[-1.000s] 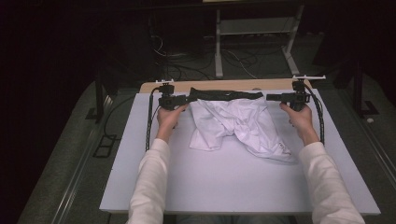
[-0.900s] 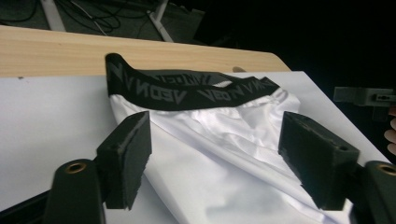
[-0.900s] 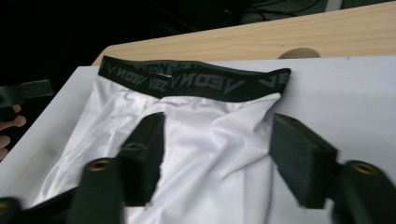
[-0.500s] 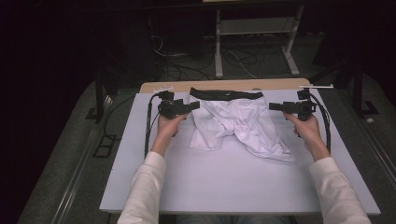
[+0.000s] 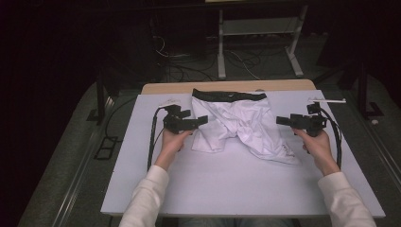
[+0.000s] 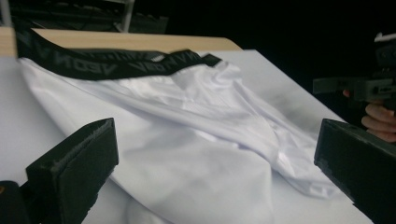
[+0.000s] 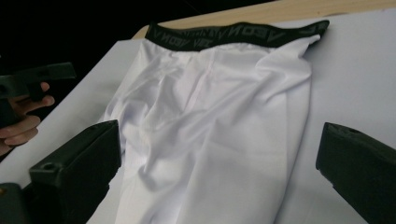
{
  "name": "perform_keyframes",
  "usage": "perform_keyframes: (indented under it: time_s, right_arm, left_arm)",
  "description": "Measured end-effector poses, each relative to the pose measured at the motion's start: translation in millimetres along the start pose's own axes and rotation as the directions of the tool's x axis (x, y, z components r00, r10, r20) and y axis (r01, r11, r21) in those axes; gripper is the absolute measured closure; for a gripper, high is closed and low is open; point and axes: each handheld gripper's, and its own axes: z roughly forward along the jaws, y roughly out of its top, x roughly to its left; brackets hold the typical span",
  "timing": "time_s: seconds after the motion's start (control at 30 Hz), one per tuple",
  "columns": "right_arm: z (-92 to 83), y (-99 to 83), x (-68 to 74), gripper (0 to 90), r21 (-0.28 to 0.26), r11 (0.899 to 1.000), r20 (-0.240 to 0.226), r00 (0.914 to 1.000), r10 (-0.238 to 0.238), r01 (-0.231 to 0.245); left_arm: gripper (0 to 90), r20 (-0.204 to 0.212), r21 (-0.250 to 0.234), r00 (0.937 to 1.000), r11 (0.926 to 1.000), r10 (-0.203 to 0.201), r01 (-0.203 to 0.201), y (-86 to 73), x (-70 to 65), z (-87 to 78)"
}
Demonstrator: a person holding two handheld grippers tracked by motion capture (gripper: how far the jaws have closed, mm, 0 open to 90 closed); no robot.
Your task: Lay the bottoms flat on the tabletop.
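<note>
Having just let go of the waistband, both the left gripper (image 5: 201,121) and right gripper (image 5: 283,120) have pulled back with jaws spread; the white shorts (image 5: 241,124) lie flat on the table (image 5: 227,189), ready for folding.

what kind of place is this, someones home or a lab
Most likely a lab or recording studio, not a home: a white board laid over a wooden table as a work surface, loose cables across the floor behind it, a bare metal stand, and dark surroundings.
</note>
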Motion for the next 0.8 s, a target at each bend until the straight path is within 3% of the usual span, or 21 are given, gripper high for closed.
perform_keyframes:
  time_s: [0.07,0.33,0.6,0.8]
  right_arm:
    - [-4.0,-4.7,3.2,0.4,0.008,1.000,0.007,0.9999,-0.011,0.011]
    - [-21.2,-21.7,6.8,5.9,0.008,1.000,-0.012,0.9999,-0.001,0.001]
    - [-36.3,-35.1,6.4,10.0,0.022,1.000,-0.011,0.9999,-0.004,0.004]
    - [-41.3,-42.4,6.6,13.8,0.045,0.999,-0.011,0.9998,-0.014,0.015]
  left_arm:
    - [0.0,0.008,0.024,0.9998,0.9995,0.020,-0.020,-3.1,-6.7,2.9]
    - [0.0,0.060,0.044,0.9964,0.9971,0.059,-0.062,-7.8,-28.3,14.0]
    - [0.0,0.104,0.091,0.9883,0.9885,0.112,-0.121,-13.3,-46.2,31.0]
    - [2.8,0.136,0.100,0.9812,0.9834,0.137,-0.151,-15.6,-58.9,41.8]
